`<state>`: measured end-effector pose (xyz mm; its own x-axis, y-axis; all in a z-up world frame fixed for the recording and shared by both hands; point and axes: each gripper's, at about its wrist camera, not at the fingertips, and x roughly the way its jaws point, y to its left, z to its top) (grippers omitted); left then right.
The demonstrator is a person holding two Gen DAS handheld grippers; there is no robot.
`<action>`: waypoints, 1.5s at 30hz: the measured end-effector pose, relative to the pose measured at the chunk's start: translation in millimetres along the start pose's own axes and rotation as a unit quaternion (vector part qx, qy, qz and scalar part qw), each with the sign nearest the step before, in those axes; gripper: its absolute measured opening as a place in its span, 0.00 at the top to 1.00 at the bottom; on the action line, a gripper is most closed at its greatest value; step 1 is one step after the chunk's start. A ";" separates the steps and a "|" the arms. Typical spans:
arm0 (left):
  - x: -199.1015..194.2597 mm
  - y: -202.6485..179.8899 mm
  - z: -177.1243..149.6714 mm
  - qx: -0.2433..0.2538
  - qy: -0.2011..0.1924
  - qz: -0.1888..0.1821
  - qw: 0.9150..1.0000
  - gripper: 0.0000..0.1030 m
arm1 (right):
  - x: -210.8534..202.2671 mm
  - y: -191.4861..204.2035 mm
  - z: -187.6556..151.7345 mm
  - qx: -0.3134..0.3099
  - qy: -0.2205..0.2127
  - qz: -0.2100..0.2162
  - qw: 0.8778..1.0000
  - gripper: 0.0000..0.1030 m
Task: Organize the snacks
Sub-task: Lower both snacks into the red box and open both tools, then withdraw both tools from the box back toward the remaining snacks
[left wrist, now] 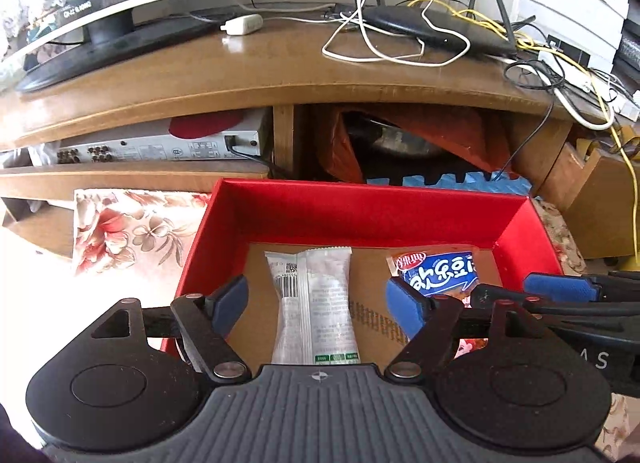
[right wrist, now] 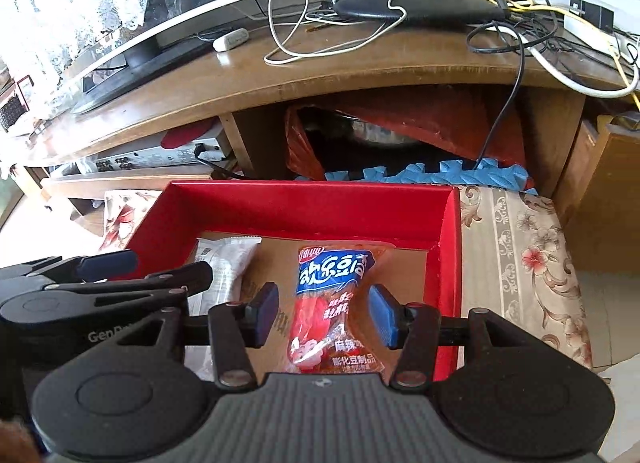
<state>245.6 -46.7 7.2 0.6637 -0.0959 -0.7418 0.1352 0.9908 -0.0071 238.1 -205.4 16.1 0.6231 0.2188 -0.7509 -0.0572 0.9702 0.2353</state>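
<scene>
The red box (left wrist: 360,215) sits on a flowery cloth (right wrist: 520,247). Inside the box lie a white packet (left wrist: 316,303) and a red and blue snack bag (right wrist: 336,303), side by side. Above the box, the left gripper (left wrist: 318,303) is spread wide around the white packet without touching it. The right gripper (right wrist: 324,313) has its jaws apart around the snack bag, not squeezing it.

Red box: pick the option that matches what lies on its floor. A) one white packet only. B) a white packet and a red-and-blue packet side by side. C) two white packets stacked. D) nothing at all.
B: the red box holds a white packet flat on its cardboard floor, with a red-and-blue packet lying beside it, each between the open pads of one claw.
</scene>
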 end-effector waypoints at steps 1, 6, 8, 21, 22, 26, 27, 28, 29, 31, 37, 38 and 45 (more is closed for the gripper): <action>-2.3 0.2 -0.8 0.001 0.000 -0.001 1.000 0.21 | -2.1 0.3 -1.2 0.000 0.000 0.000 1.000 0.53; -13.2 0.6 -6.9 0.006 -0.001 -0.006 1.000 0.21 | -10.6 1.8 -8.3 0.002 0.003 0.005 1.000 0.53; -17.6 2.7 -10.6 0.005 0.000 -0.009 1.000 0.19 | -14.7 2.9 -11.8 0.001 0.005 0.007 1.000 0.53; -44.9 26.3 -42.4 -0.010 0.023 -0.022 0.999 0.17 | -34.8 22.5 -41.9 -0.023 0.024 0.023 0.999 0.51; -47.1 29.2 -46.4 -0.012 0.025 -0.021 0.999 0.17 | -37.0 24.0 -45.0 -0.025 0.025 0.025 0.999 0.50; -51.8 39.6 -61.6 -0.016 0.043 -0.023 0.999 0.16 | -42.3 29.4 -55.5 -0.028 0.033 0.033 0.999 0.49; -52.3 42.0 -65.0 -0.018 0.048 -0.023 0.998 0.16 | -43.0 31.1 -57.6 -0.030 0.035 0.034 0.998 0.49; -52.7 44.0 -68.7 -0.019 0.054 -0.022 0.998 0.16 | -43.8 33.3 -60.1 -0.031 0.039 0.035 0.998 0.49; -53.3 46.0 -72.7 -0.019 0.060 -0.022 0.998 0.16 | -44.4 35.8 -63.1 -0.032 0.043 0.038 0.998 0.49; -54.1 48.6 -80.8 -0.019 0.071 -0.023 0.997 0.16 | -46.4 41.7 -68.7 -0.038 0.049 0.042 0.997 0.49; -55.4 53.5 -104.1 -0.001 0.097 -0.020 0.995 0.15 | -58.2 53.0 -84.2 -0.052 0.058 0.050 0.996 0.48; -54.8 55.5 -106.8 -0.002 0.101 -0.019 0.995 0.15 | -60.5 53.5 -86.9 -0.052 0.060 0.051 0.996 0.48; -47.2 70.4 -120.5 -0.007 0.125 -0.013 0.992 0.14 | -68.4 52.9 -97.6 -0.050 0.069 0.051 0.995 0.48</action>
<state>135.1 39.2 -39.1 0.4562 -0.0964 -0.8847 0.1379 0.9898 -0.0367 116.4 -158.9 19.7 0.4975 0.3219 -0.8055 -0.1959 0.9463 0.2572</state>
